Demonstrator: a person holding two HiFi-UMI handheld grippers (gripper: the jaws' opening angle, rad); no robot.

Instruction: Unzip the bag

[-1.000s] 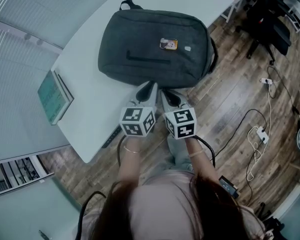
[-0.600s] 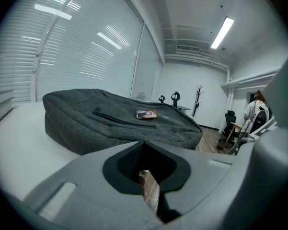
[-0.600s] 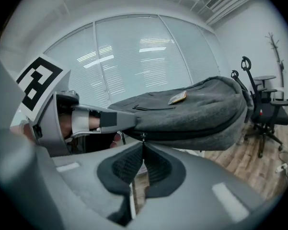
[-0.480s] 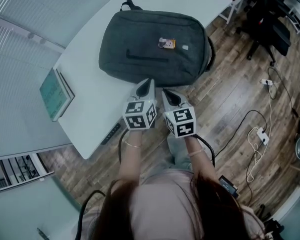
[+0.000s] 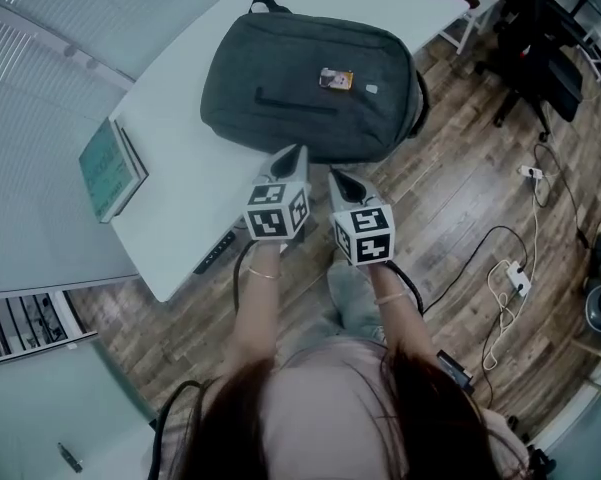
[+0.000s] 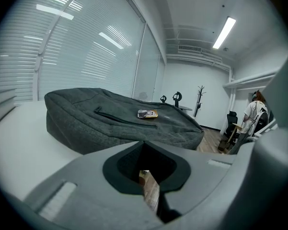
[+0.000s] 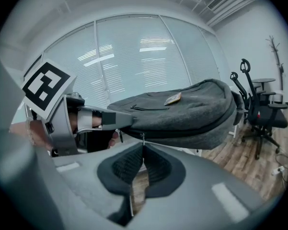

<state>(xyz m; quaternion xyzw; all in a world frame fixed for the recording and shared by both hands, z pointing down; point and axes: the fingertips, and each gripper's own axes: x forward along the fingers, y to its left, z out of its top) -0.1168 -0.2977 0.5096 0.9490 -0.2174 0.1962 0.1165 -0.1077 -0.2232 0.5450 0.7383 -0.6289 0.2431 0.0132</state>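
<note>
Left gripper has clamped shut on nothing at the near edge of the bag on the table, right gripper looks pinched on the zip pull, so I'd pull slowly along the seam.

Open tabletop between bag and book
</note>
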